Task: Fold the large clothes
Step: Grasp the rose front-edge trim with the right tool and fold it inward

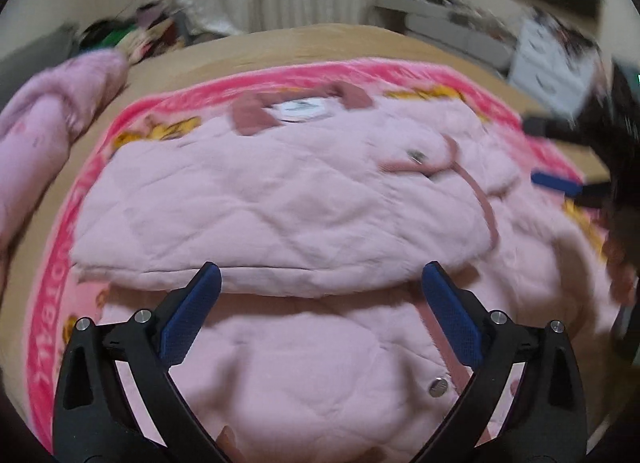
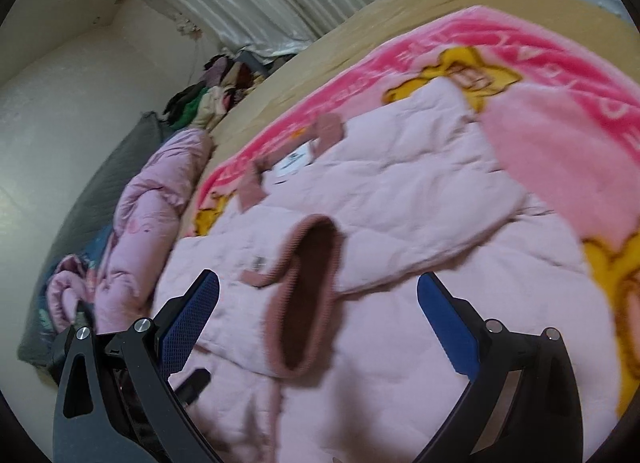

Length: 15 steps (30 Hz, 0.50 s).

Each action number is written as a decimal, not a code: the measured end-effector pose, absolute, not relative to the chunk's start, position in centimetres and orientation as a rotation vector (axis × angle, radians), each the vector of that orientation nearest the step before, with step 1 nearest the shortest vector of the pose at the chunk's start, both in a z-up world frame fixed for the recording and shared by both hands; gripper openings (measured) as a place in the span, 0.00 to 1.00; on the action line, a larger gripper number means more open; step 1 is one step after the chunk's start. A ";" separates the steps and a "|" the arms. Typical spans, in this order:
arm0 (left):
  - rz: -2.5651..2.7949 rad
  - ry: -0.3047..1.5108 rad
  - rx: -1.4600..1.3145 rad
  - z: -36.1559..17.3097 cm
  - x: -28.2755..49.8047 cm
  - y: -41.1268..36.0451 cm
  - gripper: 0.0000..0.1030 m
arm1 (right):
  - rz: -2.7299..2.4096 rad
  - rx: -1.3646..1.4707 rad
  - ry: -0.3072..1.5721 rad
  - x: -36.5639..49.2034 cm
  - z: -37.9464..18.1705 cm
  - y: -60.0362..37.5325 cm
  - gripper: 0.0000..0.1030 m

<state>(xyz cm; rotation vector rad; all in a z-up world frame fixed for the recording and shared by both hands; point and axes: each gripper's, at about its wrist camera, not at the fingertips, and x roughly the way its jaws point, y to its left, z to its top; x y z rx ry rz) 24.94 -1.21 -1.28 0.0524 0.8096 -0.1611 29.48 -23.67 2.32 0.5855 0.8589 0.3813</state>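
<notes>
Your left gripper [image 1: 320, 283] gapes empty; the jacket [image 1: 280, 199] fold edge runs crosswise at twelve o'clock, nearest it.

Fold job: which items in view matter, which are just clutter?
In play:
- pink quilted jacket, sleeve folded across it
- its sleeve cuff
- left gripper, open above the jacket
- right gripper, open above the cuff

Lying about:
- pink blanket under the jacket
- bundled pink quilt beside it
- clothes pile by the wall
</notes>
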 end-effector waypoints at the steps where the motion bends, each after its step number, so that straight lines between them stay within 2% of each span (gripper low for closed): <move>1: -0.145 0.807 0.031 -1.0 25.0 -0.5 0.91 | 0.404 0.581 0.866 29.7 2.4 -22.8 0.96; 4: -0.084 0.787 -0.050 0.1 25.2 2.5 0.91 | 0.465 0.557 0.884 30.0 2.4 -20.6 0.95; 9: 0.002 0.770 -0.111 1.2 24.7 6.4 0.91 | 0.478 0.560 0.922 30.7 1.1 -18.6 0.74; 15: 0.061 0.762 -0.129 1.6 23.6 9.1 0.91 | 0.492 0.570 0.964 30.5 -1.0 -17.7 0.61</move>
